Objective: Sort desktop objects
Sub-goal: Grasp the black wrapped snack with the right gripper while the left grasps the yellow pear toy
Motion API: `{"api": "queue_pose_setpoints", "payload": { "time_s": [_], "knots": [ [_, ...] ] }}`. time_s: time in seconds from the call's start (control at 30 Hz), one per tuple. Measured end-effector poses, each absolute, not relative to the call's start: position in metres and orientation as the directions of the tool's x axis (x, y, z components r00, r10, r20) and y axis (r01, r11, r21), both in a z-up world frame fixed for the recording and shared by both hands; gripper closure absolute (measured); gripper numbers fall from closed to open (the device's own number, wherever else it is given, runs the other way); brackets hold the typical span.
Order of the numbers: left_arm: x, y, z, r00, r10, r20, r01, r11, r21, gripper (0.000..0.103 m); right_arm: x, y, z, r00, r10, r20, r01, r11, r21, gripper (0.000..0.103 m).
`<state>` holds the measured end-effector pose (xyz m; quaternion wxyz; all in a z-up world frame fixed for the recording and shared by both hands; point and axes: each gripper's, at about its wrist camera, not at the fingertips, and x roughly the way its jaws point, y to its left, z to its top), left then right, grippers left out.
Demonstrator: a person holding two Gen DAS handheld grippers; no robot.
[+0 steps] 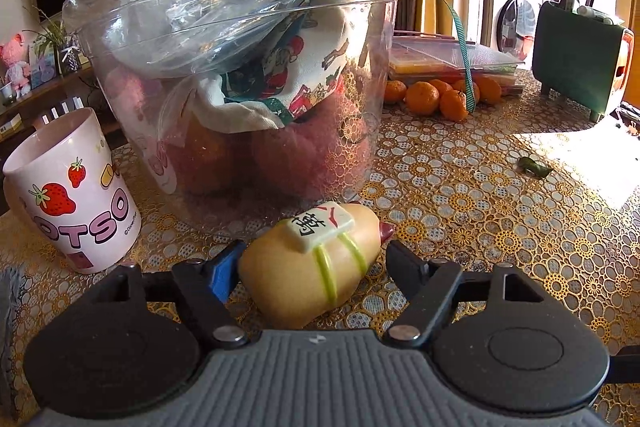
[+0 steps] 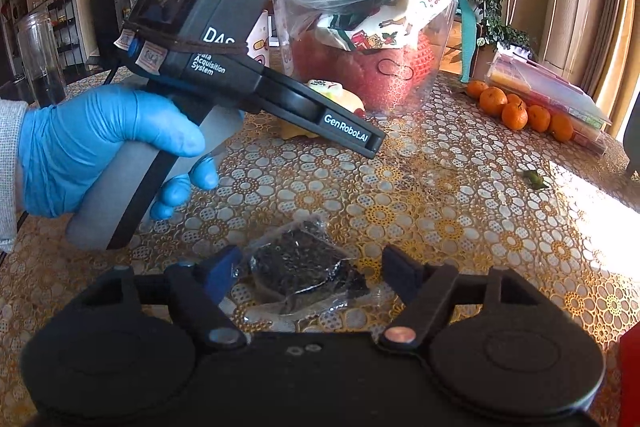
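We find the left gripper [image 1: 316, 261] spread astride the yellow squeeze toy [image 1: 308, 267] at lower centre of its view, blue pad touching one flank, the far pad clear, evidently placed for a pinch. The right gripper [image 2: 310, 269] likewise stands spread around the wrapped dark packet [image 2: 302, 273] on the table [image 2: 460, 211], neither pad pressing. We judge the clear tub [image 1: 248, 99] behind the toy a likely destination.

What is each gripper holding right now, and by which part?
Nothing is lifted. Left gripper straddles the yellow toy; right gripper straddles the wrapped dark packet. Neither visibly clamps.
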<state>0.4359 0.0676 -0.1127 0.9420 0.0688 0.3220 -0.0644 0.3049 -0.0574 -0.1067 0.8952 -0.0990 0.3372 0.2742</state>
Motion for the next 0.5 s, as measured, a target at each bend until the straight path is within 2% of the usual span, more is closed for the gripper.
{"api": "queue_pose_setpoints", "payload": {
  "time_s": [0.23,0.3,0.5],
  "knots": [
    [0.431,0.063,-0.112,0.786,-0.044,-0.617,0.153,0.980,0.124,0.035,0.303,-0.056,-0.106,0.623,0.428,-0.654,-0.563,0.826,0.004,0.040],
    [0.428,0.063,-0.110,0.787,-0.049,-0.615,0.156,0.980,0.121,0.035,0.303,-0.056,-0.105,0.622,0.429,-0.655,-0.564,0.826,0.004,0.050],
    [0.411,0.060,-0.100,0.791,-0.051,-0.610,0.147,0.983,0.109,0.037,0.302,-0.062,-0.099,0.626,0.421,-0.656,-0.542,0.840,0.022,0.060]
  ]
}}
